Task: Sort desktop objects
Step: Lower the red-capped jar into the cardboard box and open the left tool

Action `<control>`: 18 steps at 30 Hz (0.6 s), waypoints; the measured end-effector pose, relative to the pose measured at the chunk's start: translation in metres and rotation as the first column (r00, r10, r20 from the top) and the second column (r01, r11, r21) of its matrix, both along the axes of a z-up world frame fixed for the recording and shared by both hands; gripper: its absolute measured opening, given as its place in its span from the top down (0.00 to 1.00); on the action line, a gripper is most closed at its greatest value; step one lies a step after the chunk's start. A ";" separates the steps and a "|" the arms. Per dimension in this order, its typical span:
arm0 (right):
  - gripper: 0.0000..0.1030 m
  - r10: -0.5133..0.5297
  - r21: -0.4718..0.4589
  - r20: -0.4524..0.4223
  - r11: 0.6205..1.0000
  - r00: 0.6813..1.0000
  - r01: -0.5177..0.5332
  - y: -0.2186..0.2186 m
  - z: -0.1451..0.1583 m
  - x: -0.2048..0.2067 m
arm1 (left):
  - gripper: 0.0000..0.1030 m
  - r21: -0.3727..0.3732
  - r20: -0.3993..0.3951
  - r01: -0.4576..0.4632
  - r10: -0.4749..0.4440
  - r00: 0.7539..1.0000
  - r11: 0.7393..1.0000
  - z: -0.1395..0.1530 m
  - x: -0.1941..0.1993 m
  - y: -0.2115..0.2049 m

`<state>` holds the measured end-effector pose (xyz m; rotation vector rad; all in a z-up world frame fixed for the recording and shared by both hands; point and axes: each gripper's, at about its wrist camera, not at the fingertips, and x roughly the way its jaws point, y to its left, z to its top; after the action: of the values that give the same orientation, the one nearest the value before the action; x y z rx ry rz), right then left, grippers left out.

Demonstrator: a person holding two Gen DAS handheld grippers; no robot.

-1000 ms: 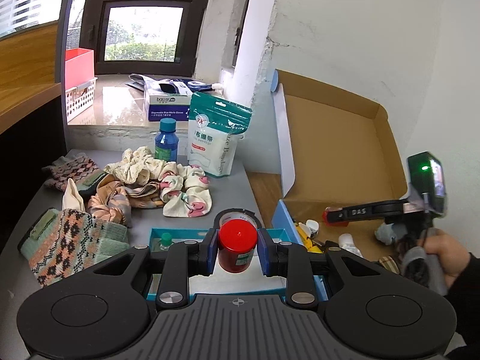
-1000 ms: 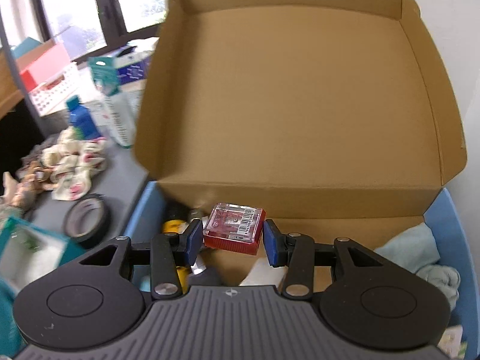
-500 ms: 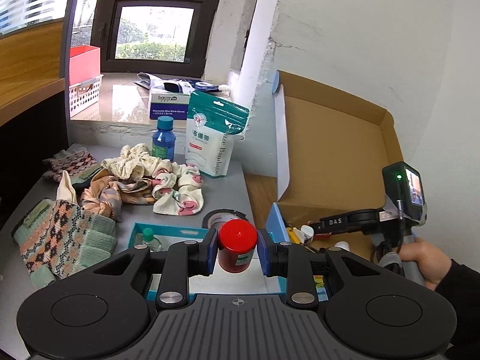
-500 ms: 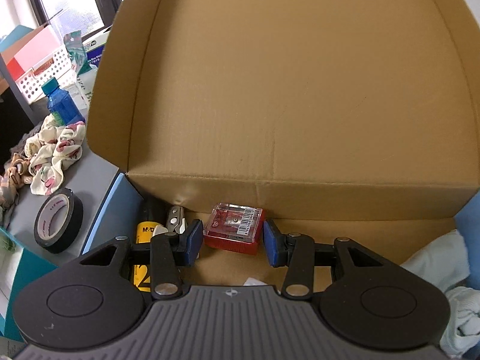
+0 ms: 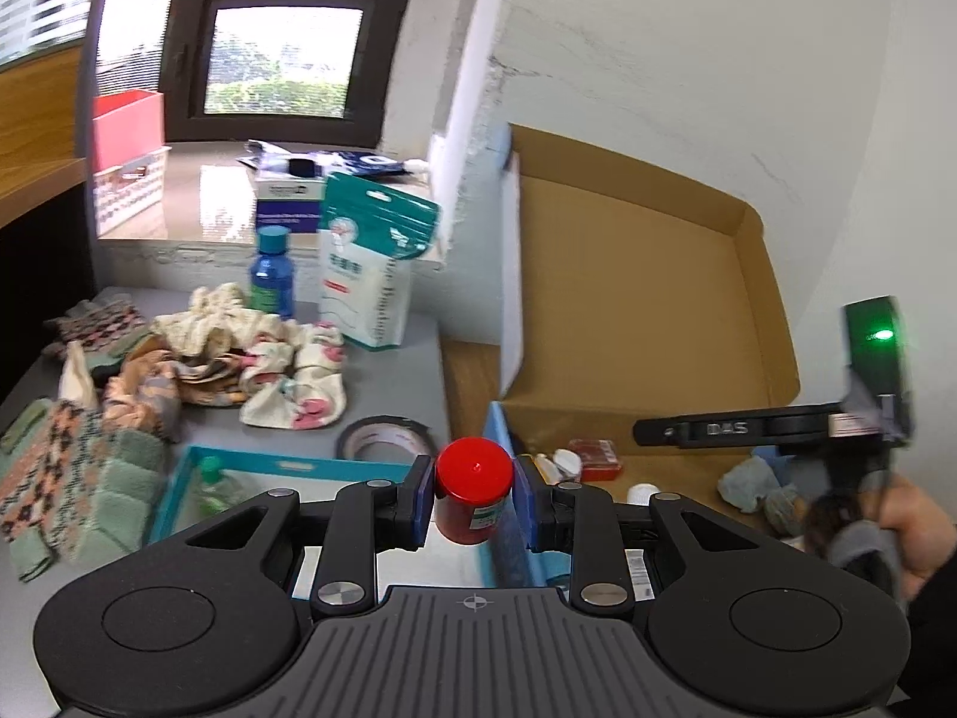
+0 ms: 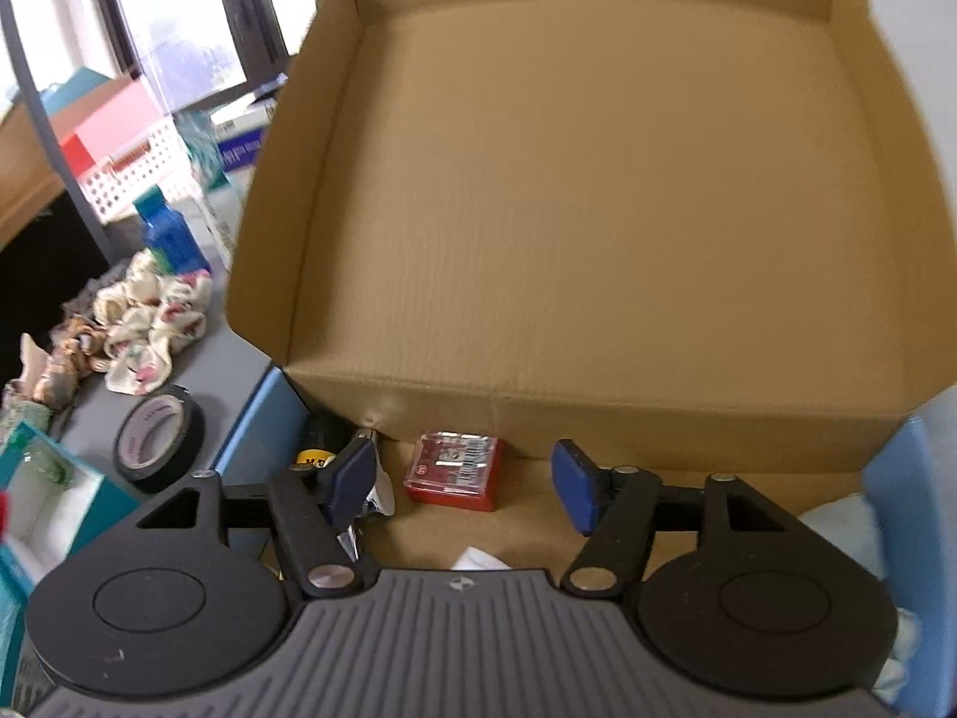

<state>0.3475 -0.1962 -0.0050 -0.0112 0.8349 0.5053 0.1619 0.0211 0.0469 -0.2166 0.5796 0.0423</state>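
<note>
Left gripper [image 5: 472, 496] clamped on a red-capped jar [image 5: 474, 493], held above the blue edge of the cardboard box [image 6: 598, 179]. Right gripper [image 6: 466, 478] has just been opening, pads spread wide and touching nothing; the red clear-lidded case [image 6: 454, 469] lies loose between them on the box floor, near the back wall. Black tape roll [image 6: 157, 438] on the grey desk, left of the box

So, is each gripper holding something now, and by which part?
The left gripper holds the red-capped jar by its sides. The right gripper holds nothing: its jaws have just opened, and the red case lies in the cardboard box.
</note>
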 end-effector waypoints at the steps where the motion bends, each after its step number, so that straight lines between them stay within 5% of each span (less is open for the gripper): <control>1: 0.26 0.004 0.000 0.012 1.000 1.000 -0.004 -0.006 0.005 -0.005 | 0.70 0.000 -0.003 0.009 -0.009 1.000 1.000 -0.001 0.003 -0.004; 7: 0.15 0.046 0.019 0.067 0.999 0.997 -0.048 -0.044 0.029 -0.033 | 0.70 0.008 -0.016 0.055 -0.055 0.998 0.998 -0.004 0.021 -0.025; 18: 0.14 0.050 0.040 0.101 0.998 0.994 -0.054 -0.094 0.037 -0.078 | 0.70 -0.032 -0.057 0.111 -0.112 0.992 0.993 -0.022 0.065 -0.052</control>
<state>0.2694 -0.2902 0.0317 -0.0191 0.7270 0.5666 0.2265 -0.0311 0.0252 -0.2108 0.6506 -0.0681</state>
